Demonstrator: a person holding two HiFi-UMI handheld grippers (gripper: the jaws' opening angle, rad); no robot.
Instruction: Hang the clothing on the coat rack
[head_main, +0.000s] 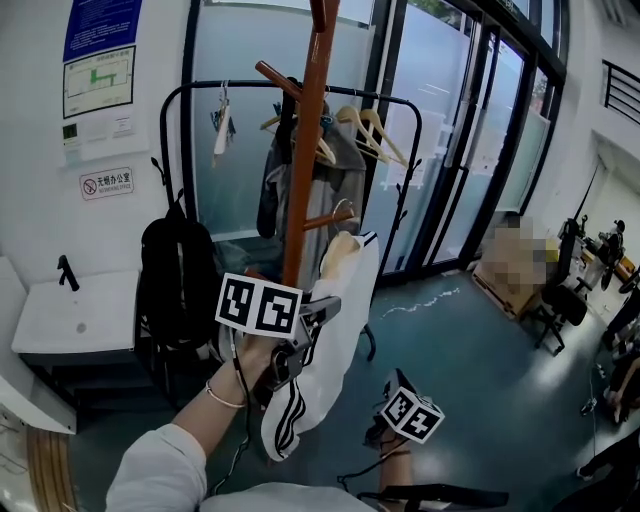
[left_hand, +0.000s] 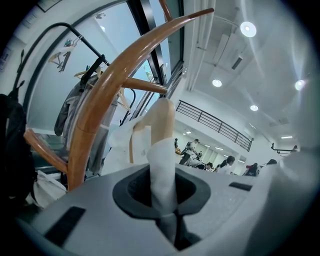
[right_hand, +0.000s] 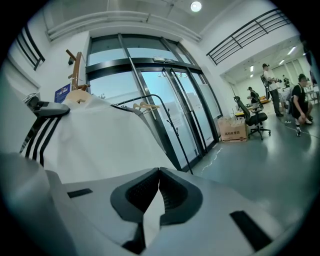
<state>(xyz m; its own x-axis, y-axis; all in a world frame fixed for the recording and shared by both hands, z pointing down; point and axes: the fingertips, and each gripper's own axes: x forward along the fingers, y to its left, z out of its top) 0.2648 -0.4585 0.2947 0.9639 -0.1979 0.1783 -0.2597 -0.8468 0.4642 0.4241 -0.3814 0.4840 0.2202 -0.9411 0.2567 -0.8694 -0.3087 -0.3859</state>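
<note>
The brown wooden coat rack (head_main: 306, 150) stands in the middle of the head view, with pegs branching off its pole. My left gripper (head_main: 322, 310) is raised beside the pole and shut on the white clothing (head_main: 335, 330), which has black stripes at its hem and hangs down from the jaws. In the left gripper view a fold of white cloth (left_hand: 162, 165) over a pale wooden piece is clamped between the jaws, just right of the rack's pole (left_hand: 112, 90). My right gripper (head_main: 388, 425) is lower right, shut on an edge of the same white clothing (right_hand: 100, 140).
Behind the coat rack stands a black metal clothes rail (head_main: 200, 95) with wooden hangers and a grey garment (head_main: 340, 175). A black backpack (head_main: 175, 280) hangs at left above a white cabinet (head_main: 70, 320). Glass doors (head_main: 450, 130) lie behind, with office chairs (head_main: 560, 300) at right.
</note>
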